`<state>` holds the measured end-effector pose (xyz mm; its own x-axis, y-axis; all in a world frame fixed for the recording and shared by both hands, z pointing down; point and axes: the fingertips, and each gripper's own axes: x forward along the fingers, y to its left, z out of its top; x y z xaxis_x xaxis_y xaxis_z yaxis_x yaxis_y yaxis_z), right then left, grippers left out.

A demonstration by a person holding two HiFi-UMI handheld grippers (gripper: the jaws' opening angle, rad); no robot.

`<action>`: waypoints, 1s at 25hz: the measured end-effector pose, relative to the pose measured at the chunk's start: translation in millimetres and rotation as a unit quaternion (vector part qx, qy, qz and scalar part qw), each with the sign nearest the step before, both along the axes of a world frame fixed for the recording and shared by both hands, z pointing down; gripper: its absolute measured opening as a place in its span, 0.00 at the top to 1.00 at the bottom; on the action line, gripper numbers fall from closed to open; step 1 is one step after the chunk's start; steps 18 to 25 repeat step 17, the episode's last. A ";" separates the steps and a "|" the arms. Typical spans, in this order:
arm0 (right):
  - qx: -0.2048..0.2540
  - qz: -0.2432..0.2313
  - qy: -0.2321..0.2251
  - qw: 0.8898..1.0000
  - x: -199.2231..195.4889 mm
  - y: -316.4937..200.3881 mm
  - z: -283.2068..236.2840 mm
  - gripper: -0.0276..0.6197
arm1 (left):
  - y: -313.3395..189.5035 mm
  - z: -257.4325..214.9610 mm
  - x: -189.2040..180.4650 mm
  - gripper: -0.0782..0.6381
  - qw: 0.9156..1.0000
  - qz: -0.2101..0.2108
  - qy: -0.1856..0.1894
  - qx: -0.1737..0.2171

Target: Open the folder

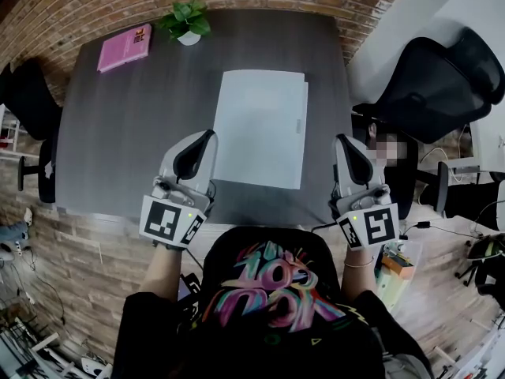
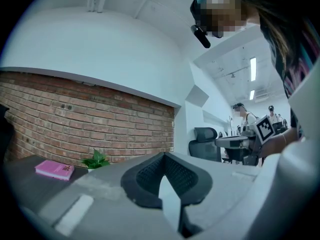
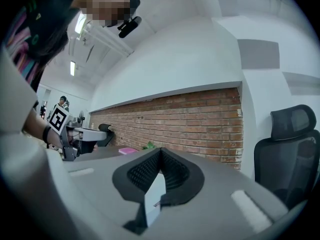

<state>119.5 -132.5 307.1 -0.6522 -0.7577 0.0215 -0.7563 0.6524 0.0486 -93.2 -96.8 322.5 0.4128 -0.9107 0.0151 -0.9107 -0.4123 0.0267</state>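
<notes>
White folder point(image 1: 260, 125) lies flat and closed mid tabletop point(image 1: 126, 140). Left gripper point(image 1: 208, 135) is at the near edge by the folder's left side, fingers pressed together, nothing held. Right gripper point(image 1: 342, 139) is at the near edge, right of the folder and apart from it, fingers together too, empty. Pink book point(image 1: 124, 47) far left. Potted plant point(image 1: 186, 22) at far edge. Black office chair point(image 1: 430, 77) right of the tabletop.
</notes>
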 end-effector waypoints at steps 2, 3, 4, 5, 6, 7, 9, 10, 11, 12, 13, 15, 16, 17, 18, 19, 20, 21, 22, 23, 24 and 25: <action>0.000 0.000 0.000 1.000 -0.3 -0.6 -0.7 0.96 | -1.6 0.0 -0.5 0.90 1.000 0.000 -0.002 -0.001; 0.001 0.000 0.000 1.000 -0.4 -0.9 -1.0 0.96 | -2.3 -0.2 -0.7 0.90 1.000 0.001 -0.004 -0.001; 0.001 0.001 -0.001 1.000 -0.4 -1.2 -1.3 0.96 | -2.7 -0.5 -0.9 0.90 1.000 0.001 -0.006 -0.001; 0.001 0.001 -0.001 1.000 -0.4 -1.3 -1.3 0.96 | -3.0 -0.8 -1.0 0.90 1.000 0.002 -0.009 0.000; 0.000 0.001 -0.001 1.000 -0.4 -1.3 -1.2 0.96 | -3.1 -1.1 -1.1 0.90 1.000 0.003 -0.012 0.000; 0.000 0.001 0.000 1.000 -0.7 -1.1 -1.1 0.96 | -3.1 -1.4 -1.4 0.90 1.000 0.003 -0.014 0.001; 0.000 0.000 0.001 1.000 -1.6 -0.5 -1.3 0.96 | -2.8 -2.2 -2.0 0.90 1.000 0.004 -0.016 0.001; 0.000 -0.001 0.001 1.000 -2.1 -0.2 -1.6 0.96 | -2.6 -2.7 -2.2 0.90 1.000 0.004 -0.016 0.001; 0.000 -0.001 0.001 1.000 -2.4 0.0 -1.8 0.96 | -2.3 -3.1 -2.3 0.90 1.000 0.004 -0.016 0.001; 0.000 -0.002 0.001 1.000 -2.4 0.1 -1.8 0.96 | -2.1 -3.2 -2.2 0.90 1.000 0.004 -0.017 0.002; 0.000 -0.002 0.001 1.000 -2.3 0.2 -1.7 0.96 | -2.1 -3.2 -1.9 0.90 1.000 0.005 -0.017 0.002; 0.001 -0.003 0.002 1.000 -2.3 0.1 -1.8 0.96 | -2.6 -3.1 -1.3 0.90 1.000 0.006 -0.017 0.003; 0.001 -0.004 0.002 1.000 -2.4 0.1 -2.1 0.96 | -2.8 -3.1 -0.9 0.90 1.000 0.007 -0.018 0.003; 0.002 -0.005 0.002 1.000 -2.6 0.2 -2.3 0.96 | -3.0 -3.2 -0.5 0.90 1.000 0.008 -0.018 0.004; 0.002 -0.005 0.002 1.000 -2.6 0.2 -2.3 0.96 | -3.0 -3.2 -0.5 0.90 1.000 0.008 -0.018 0.004; 0.002 -0.005 0.002 1.000 -2.6 0.2 -2.3 0.96 | -3.0 -3.2 -0.5 0.90 1.000 0.008 -0.018 0.004; 0.002 -0.005 0.002 1.000 -2.6 0.2 -2.3 0.96 | -3.0 -3.2 -0.5 0.90 1.000 0.008 -0.018 0.004; 0.002 -0.005 0.002 1.000 -2.6 0.2 -2.3 0.96 | -3.0 -3.2 -0.5 0.90 1.000 0.008 -0.018 0.004; 0.002 -0.005 0.002 1.000 -2.6 0.2 -2.3 0.96 | -3.0 -3.2 -0.5 0.90 1.000 0.008 -0.018 0.004; 0.002 -0.005 0.002 1.000 -2.6 0.2 -2.3 0.96 | -3.0 -3.2 -0.5 0.90 1.000 0.008 -0.018 0.004; 0.002 -0.005 0.002 1.000 -2.6 0.2 -2.3 0.96 | -3.0 -3.2 -0.5 0.90 1.000 0.008 -0.018 0.004; 0.002 -0.005 0.002 1.000 -2.6 0.2 -2.3 0.96 | -3.0 -3.2 -0.5 0.90 1.000 0.008 -0.018 0.004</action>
